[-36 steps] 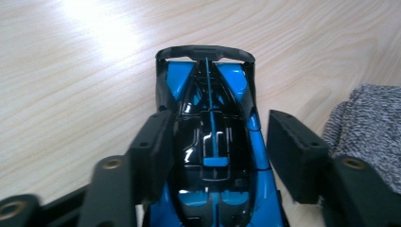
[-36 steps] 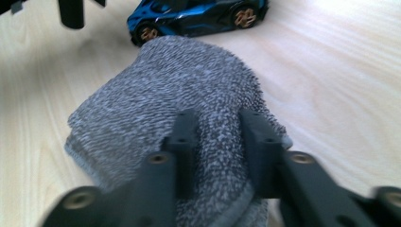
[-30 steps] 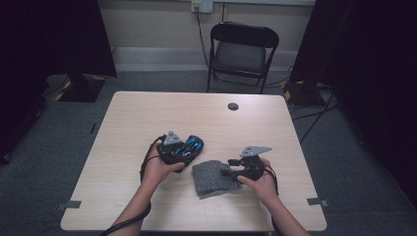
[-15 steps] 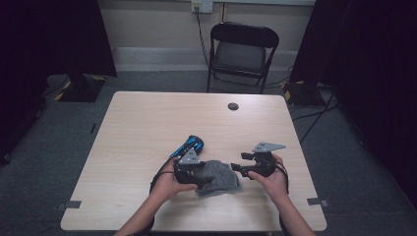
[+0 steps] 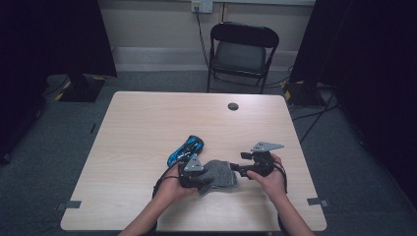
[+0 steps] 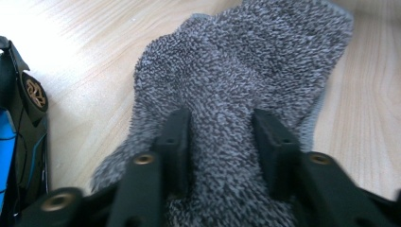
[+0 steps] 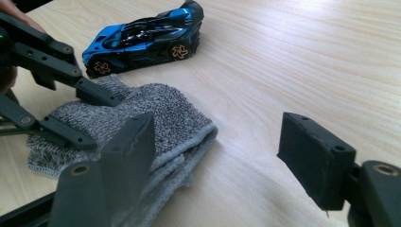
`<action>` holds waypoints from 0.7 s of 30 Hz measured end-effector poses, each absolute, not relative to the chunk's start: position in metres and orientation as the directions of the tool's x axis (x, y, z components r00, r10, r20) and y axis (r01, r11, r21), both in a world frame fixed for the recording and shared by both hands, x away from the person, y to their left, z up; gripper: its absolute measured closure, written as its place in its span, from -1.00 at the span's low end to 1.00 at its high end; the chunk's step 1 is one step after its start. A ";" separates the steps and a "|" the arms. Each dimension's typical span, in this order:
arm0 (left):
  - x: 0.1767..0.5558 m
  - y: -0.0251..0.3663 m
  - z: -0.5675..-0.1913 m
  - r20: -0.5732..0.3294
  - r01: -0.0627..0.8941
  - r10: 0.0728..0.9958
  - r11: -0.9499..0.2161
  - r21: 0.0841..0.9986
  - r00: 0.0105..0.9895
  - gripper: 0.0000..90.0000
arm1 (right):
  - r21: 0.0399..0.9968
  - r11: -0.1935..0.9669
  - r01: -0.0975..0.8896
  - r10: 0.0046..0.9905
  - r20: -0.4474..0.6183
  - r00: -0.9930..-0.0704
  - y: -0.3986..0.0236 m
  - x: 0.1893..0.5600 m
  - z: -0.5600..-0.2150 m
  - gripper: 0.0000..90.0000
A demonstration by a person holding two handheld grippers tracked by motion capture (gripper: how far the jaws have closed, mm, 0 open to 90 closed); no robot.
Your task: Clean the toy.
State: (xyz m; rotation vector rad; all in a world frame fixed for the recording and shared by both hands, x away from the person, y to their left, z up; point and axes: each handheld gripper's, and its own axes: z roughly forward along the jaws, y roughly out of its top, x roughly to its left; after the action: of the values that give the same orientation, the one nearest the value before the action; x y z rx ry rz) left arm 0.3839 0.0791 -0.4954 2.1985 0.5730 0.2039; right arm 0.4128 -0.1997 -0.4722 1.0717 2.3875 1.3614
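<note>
Jaws of the left gripper (image 6: 222,142) have just been closing, pinching the grey cloth (image 6: 246,71) between them. Right gripper (image 7: 227,156) has just been opening, spread wide, cloth's edge beside one jaw.

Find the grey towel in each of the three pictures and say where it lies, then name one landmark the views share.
High view: the grey towel lies near the table's front edge, between the two hands.
Left gripper view: the towel fills the centre, running between the left gripper jaws.
Right gripper view: it lies at lower left, beside the open right gripper.
Shared landmark: the blue toy car next to the towel.
</note>
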 end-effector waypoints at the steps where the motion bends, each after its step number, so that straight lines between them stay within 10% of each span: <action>1: 0.384 0.079 -0.494 -0.052 0.340 0.471 -0.550 0.763 0.881 0.48 | 0.809 0.315 0.496 0.671 0.179 -0.719 -0.199 0.413 -0.472 -0.39; 21: 0.360 0.115 -0.474 -0.124 0.424 0.520 -0.510 0.749 0.845 0.66 | 0.815 0.386 0.433 0.591 0.142 -0.794 -0.133 0.438 -0.454 -0.60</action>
State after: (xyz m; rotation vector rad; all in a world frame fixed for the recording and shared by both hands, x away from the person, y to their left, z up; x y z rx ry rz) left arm 0.3602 0.1154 -0.4737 2.1796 0.6841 0.1467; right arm 0.4376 -0.1334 -0.4539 0.9209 2.4683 1.3703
